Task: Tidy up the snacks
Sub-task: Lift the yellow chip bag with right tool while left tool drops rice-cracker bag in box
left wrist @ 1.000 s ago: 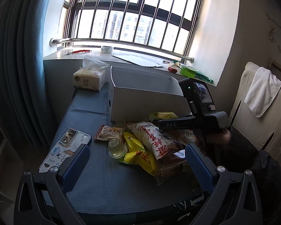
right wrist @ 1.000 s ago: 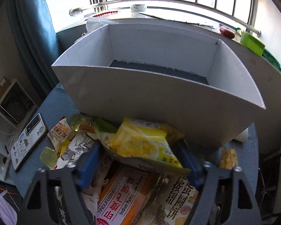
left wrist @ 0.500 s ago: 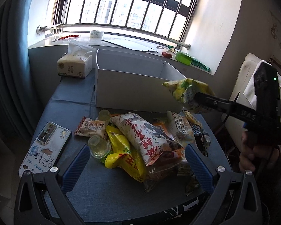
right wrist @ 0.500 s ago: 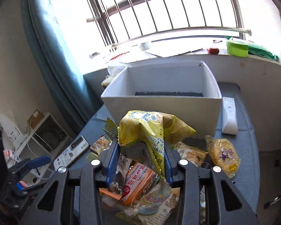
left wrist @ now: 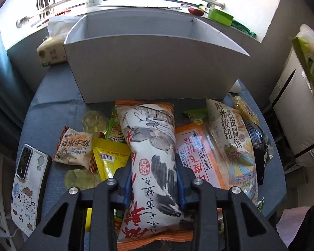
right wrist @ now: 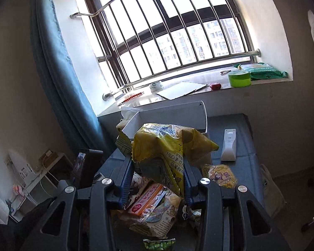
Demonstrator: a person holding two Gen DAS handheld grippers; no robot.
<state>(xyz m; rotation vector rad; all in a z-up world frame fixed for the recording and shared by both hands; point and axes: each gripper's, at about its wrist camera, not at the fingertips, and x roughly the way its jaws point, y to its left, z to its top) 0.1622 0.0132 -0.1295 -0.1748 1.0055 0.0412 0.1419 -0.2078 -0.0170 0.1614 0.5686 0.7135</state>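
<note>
Two tools, each clamped on a snack bag.
Left tool (left wrist: 152,179) grips a long white ink-printed packet (left wrist: 150,146) lying in the pile on the blue counter (left wrist: 56,96), before the white cardboard box (left wrist: 152,62); right tool (right wrist: 157,177) holds a crumpled yellow foil bag (right wrist: 167,148) raised above the counter.

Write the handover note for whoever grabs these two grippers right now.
Left gripper: jaws closed on the long white-and-orange snack bag, which lies on the pile in front of the grey box.
Right gripper: jaws closed on the yellow snack bag, held in the air above the table, short of the box.
Done: no snack visibly in the box; its floor is mostly hidden.
Left: box both held bags, then the orange flying-cake pack, egg-biscuit bag and small packets.
</note>
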